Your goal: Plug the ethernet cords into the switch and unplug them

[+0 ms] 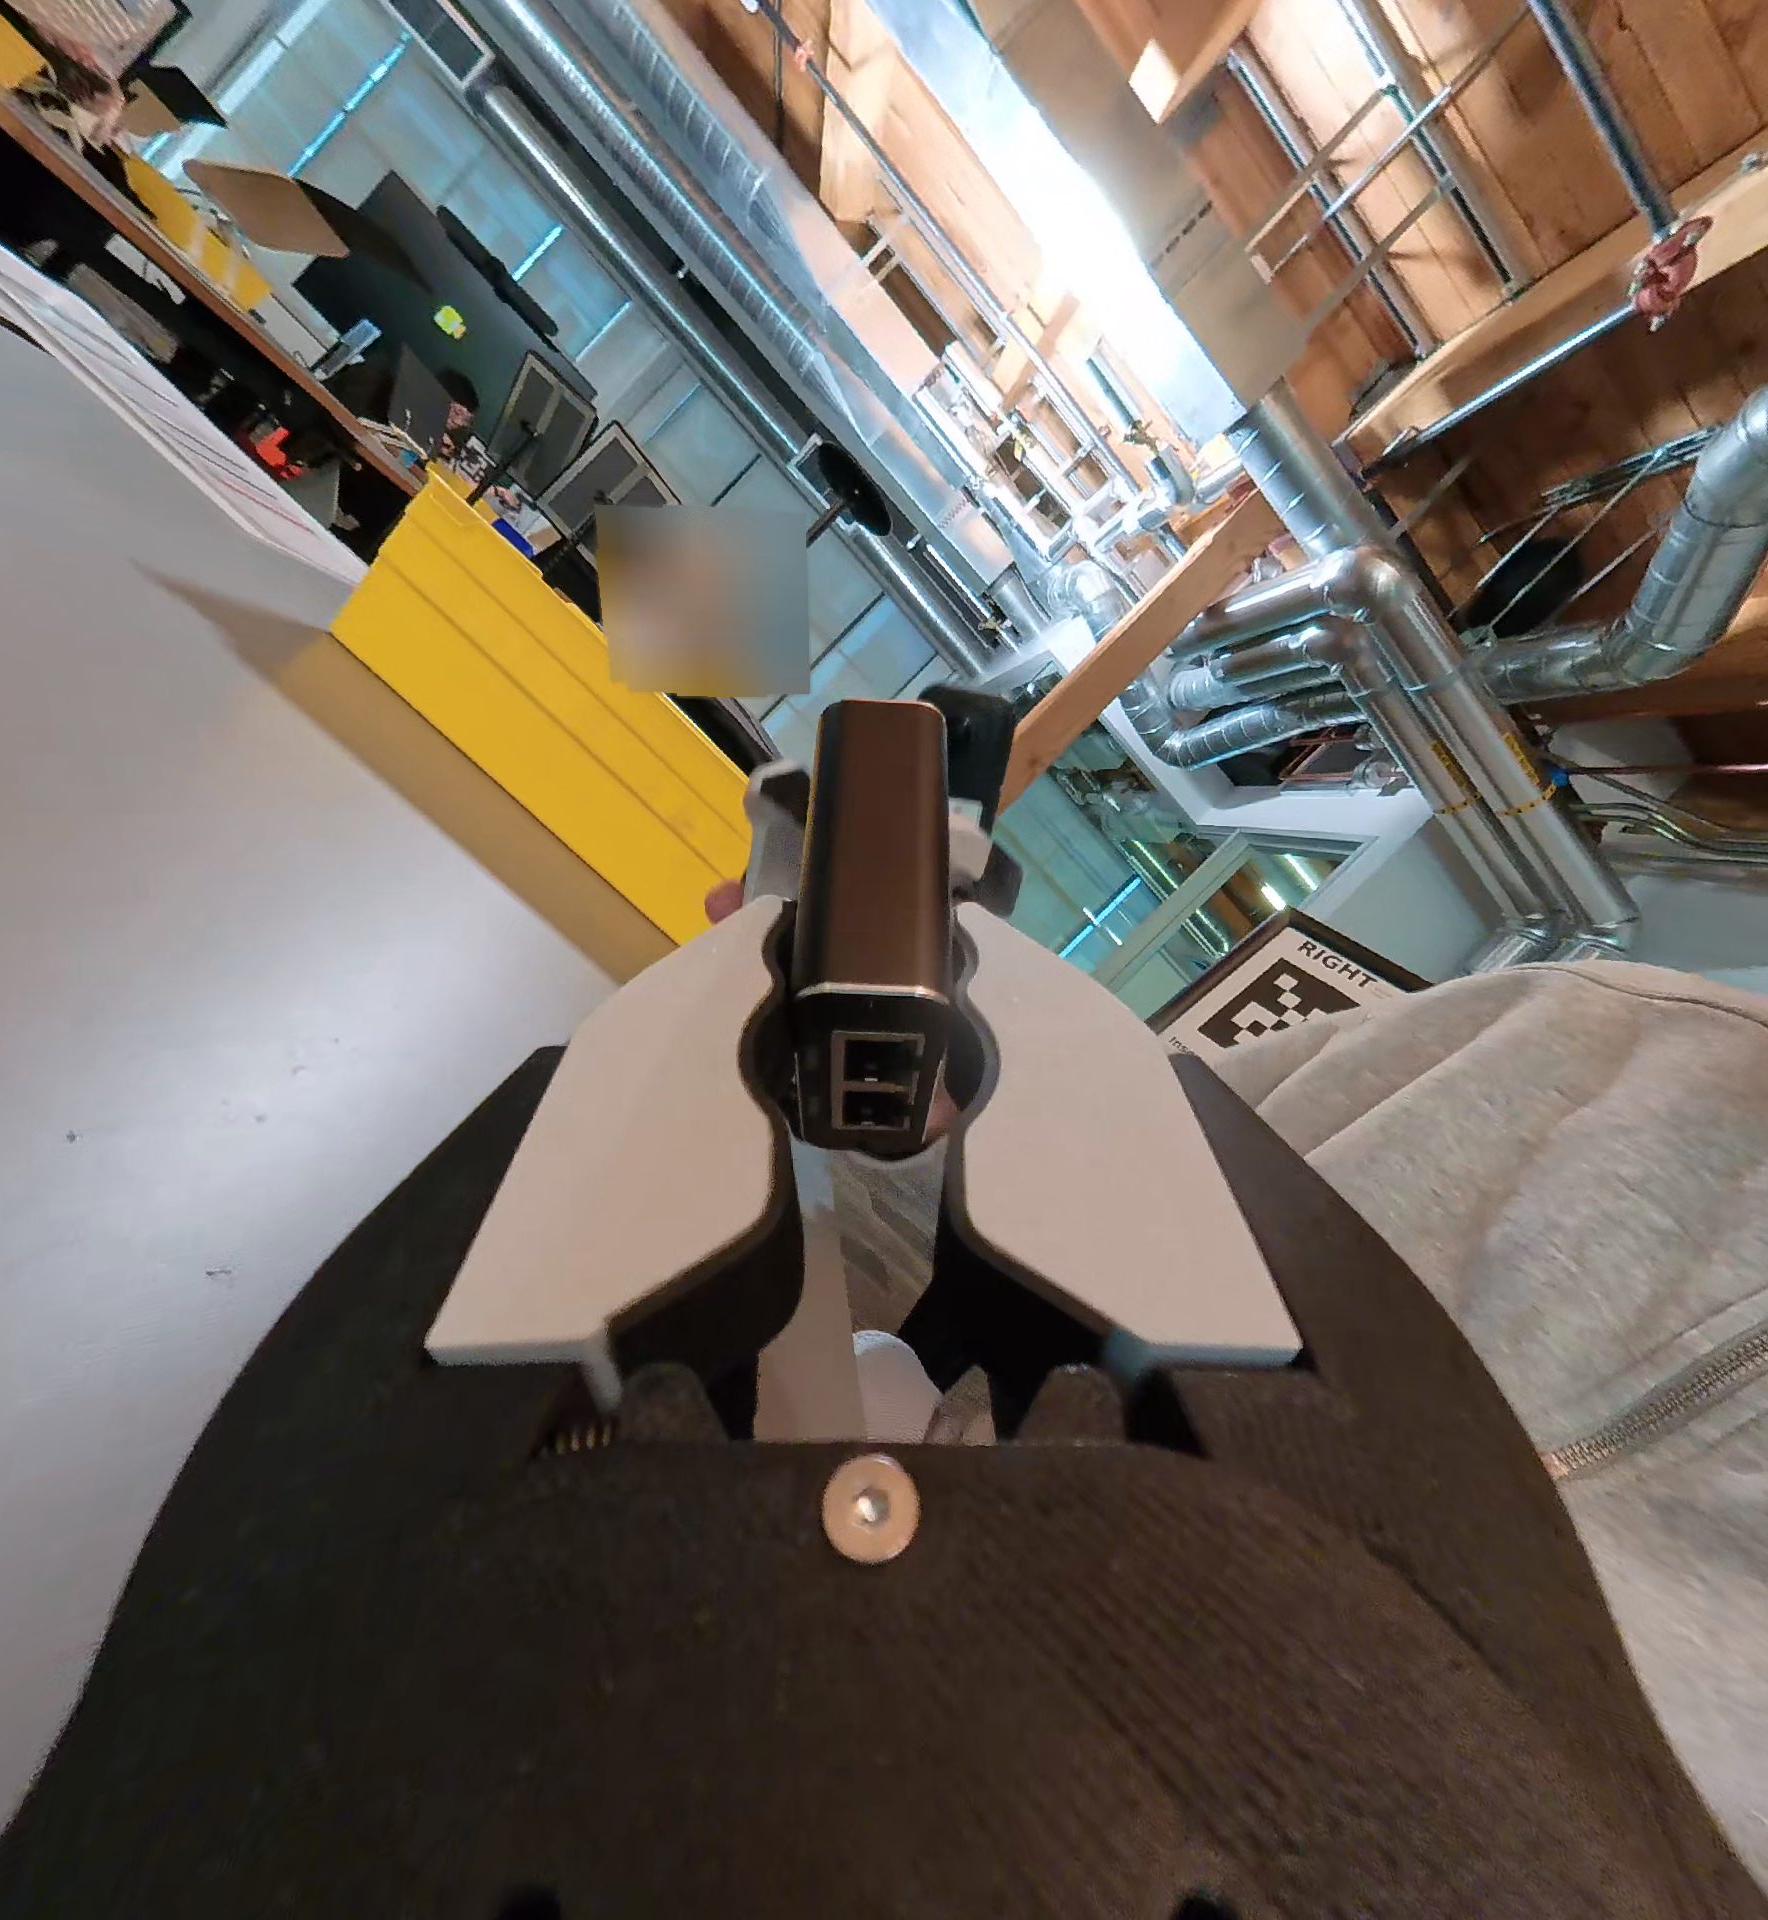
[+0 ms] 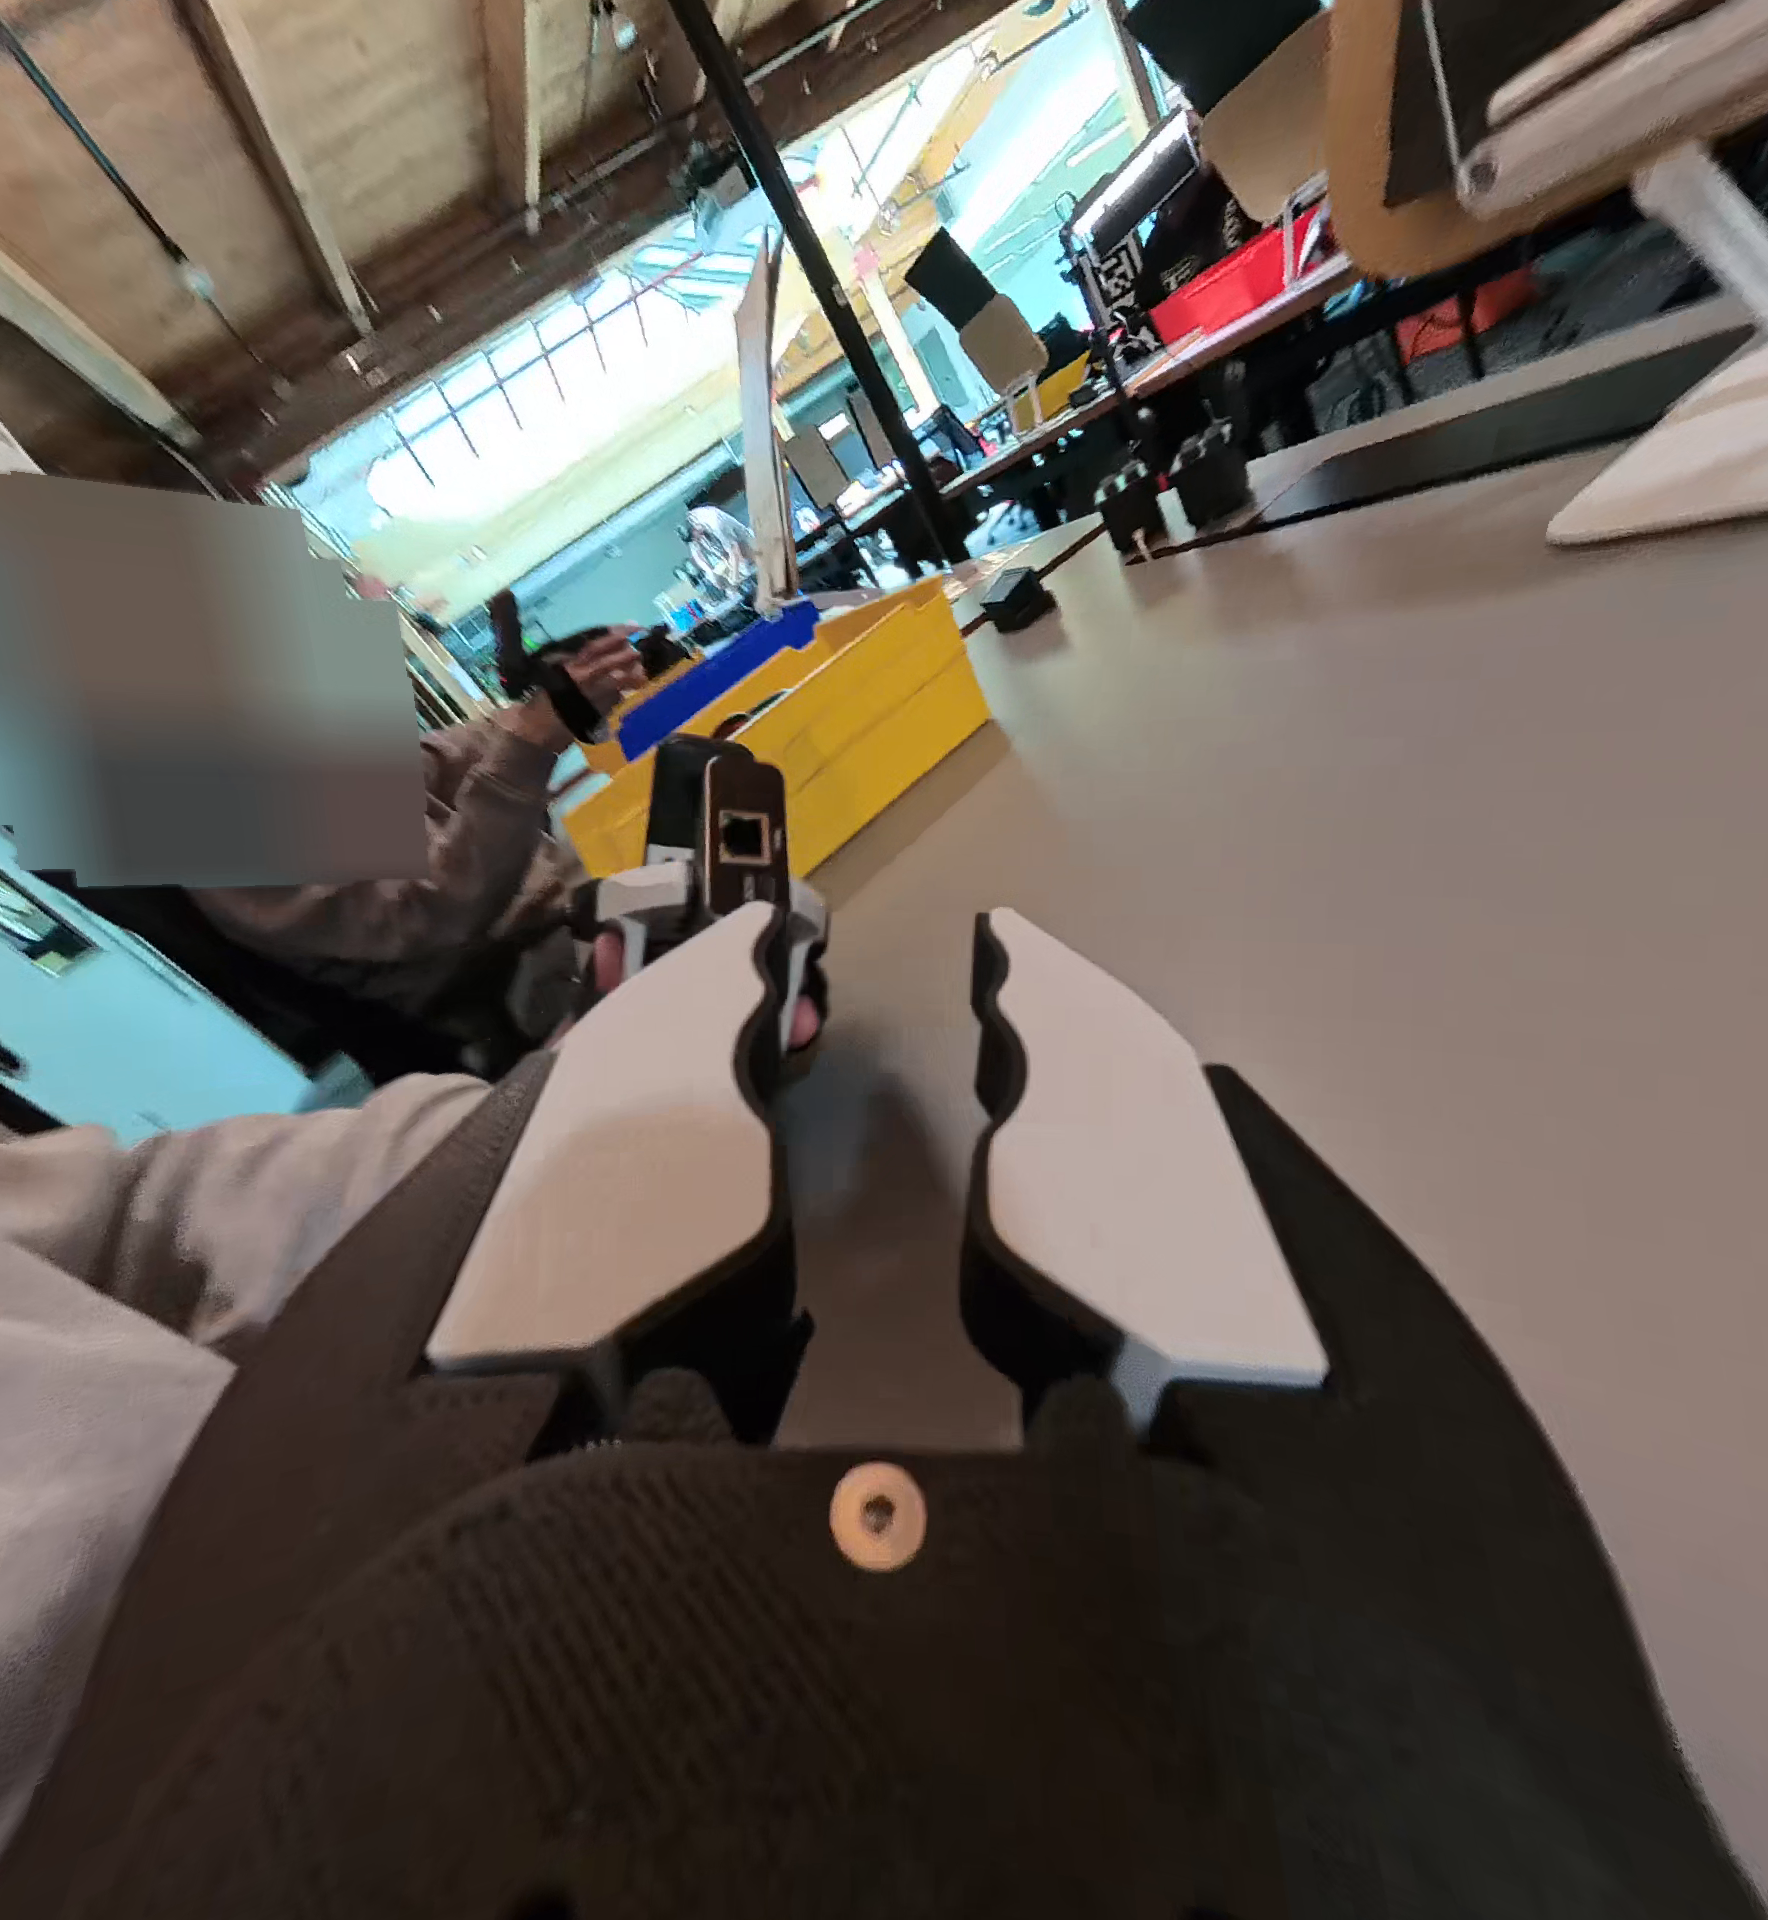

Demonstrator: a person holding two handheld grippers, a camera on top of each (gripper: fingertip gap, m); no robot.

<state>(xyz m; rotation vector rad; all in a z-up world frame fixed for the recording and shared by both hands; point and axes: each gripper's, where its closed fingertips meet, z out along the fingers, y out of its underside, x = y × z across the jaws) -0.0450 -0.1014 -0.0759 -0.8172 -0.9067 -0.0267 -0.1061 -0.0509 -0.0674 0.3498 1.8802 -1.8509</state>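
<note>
My left gripper (image 1: 864,935) is shut on a dark metal switch (image 1: 864,1070), held in the air. Two empty ports on its end face this camera. In the right wrist view the switch (image 2: 740,831) shows one empty port on its other end and stands up out of the left gripper (image 2: 714,914). My right gripper (image 2: 875,935) is open and empty, just right of the switch and above the table. Its grey fingers (image 1: 975,831) show past the switch's far end in the left wrist view. No ethernet cord shows in either view.
The white table (image 2: 1379,935) stretches ahead on the right. Yellow bins (image 2: 859,717) and a blue bin (image 2: 714,675) stand at its far edge, with a small black box (image 2: 1015,601) beyond. A monitor base (image 2: 1711,447) stands far right. My grey sleeve (image 1: 1534,1247) is close.
</note>
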